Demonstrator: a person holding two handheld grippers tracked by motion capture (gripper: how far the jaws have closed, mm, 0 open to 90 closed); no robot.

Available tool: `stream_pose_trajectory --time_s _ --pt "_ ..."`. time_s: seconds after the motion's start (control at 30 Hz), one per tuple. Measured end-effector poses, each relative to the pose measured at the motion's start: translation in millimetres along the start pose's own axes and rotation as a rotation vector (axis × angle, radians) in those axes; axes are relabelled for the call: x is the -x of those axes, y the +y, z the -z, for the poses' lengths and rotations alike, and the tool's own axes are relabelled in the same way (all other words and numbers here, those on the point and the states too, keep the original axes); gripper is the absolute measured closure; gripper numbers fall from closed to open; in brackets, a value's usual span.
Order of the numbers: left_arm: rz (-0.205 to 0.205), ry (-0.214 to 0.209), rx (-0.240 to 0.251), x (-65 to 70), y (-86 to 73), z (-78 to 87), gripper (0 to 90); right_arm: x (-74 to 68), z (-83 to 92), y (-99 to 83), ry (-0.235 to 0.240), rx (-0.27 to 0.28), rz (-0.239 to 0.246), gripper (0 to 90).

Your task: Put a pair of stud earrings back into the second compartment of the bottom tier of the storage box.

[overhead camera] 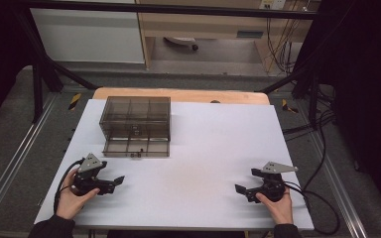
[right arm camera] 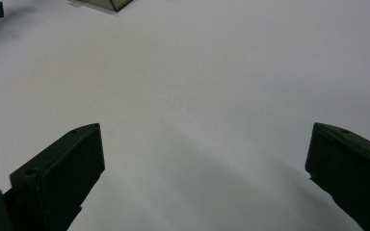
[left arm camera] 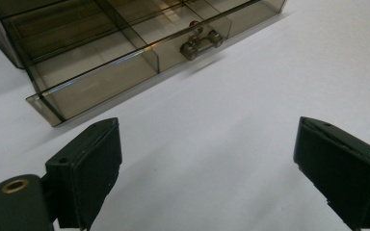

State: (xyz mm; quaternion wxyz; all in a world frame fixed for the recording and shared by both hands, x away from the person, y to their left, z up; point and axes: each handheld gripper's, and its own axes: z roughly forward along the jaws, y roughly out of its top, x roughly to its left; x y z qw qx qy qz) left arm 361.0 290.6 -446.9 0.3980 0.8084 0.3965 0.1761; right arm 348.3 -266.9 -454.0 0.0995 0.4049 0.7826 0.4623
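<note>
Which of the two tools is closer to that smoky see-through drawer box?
The left tool. It sits just in front of the drawer box, below its near left corner. The right tool rests far across the white table, toward the near right corner.

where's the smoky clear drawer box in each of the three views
High view: the drawer box stands left of centre on the white table, beyond the left gripper.
Left gripper view: it spans the top left, its lowest drawer pulled out toward the camera.
Right gripper view: one corner pokes in at the top edge, left of centre.
Shared landmark: the white table surface; the drawer's small knob shows in the high and left gripper views.
</note>
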Motion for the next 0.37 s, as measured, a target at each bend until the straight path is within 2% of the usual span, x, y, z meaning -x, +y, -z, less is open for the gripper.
stream_pose_trajectory --time_s 0.13,0.37 --pt "-0.001 0.0 -0.012 -0.6 -3.6 -1.8 9.5 0.0 0.3 0.1 0.002 0.002 0.0 0.8" --pt "0.007 -0.004 -0.003 -2.6 -4.9 -0.6 9.4 -0.1 -0.1 0.0 0.004 0.001 0.0 0.8"
